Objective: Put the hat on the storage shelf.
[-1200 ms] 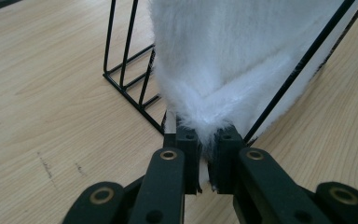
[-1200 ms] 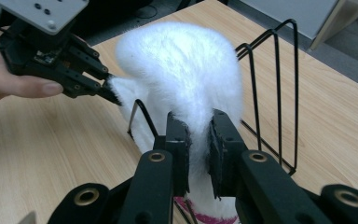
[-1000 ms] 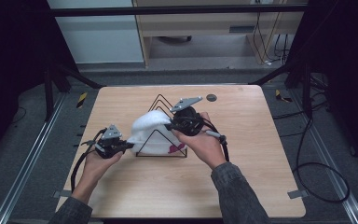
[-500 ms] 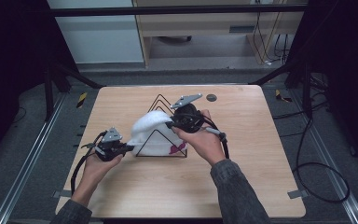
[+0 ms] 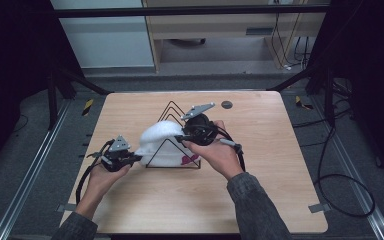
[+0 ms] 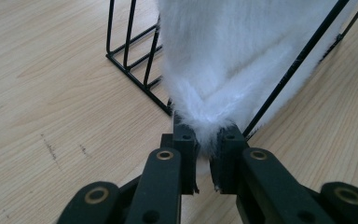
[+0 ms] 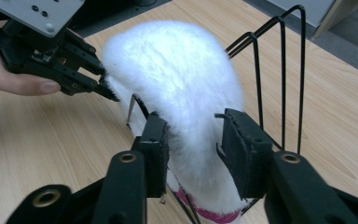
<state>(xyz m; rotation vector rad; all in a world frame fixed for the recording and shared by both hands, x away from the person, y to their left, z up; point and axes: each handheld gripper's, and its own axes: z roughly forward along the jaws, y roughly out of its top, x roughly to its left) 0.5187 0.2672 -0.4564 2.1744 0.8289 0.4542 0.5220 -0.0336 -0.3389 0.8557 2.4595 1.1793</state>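
Note:
A white furry piece (image 5: 162, 140) with a pink mark (image 5: 190, 160) is draped over a black triangular wire rack (image 5: 172, 107) at the table's middle. My left gripper (image 5: 137, 158) is at its left end, shut on a tuft of the fur's edge (image 6: 205, 126) just above the tabletop. My right gripper (image 5: 179, 136) straddles the fur (image 7: 177, 79) from the rack's right side. Its jaws have just been opening and now stand apart, with the fur between the pads (image 7: 242, 144) and a gap at one pad. The left gripper (image 7: 107, 88) also appears beyond the fur in the right gripper view.
A small dark disc (image 5: 226, 104) lies near the wooden table's (image 5: 280, 190) far edge. Rack wires (image 6: 130, 60) stand beside the left jaws, and more wires (image 7: 282, 70) rise behind the right ones. A cable (image 5: 82, 177) trails from the left gripper.

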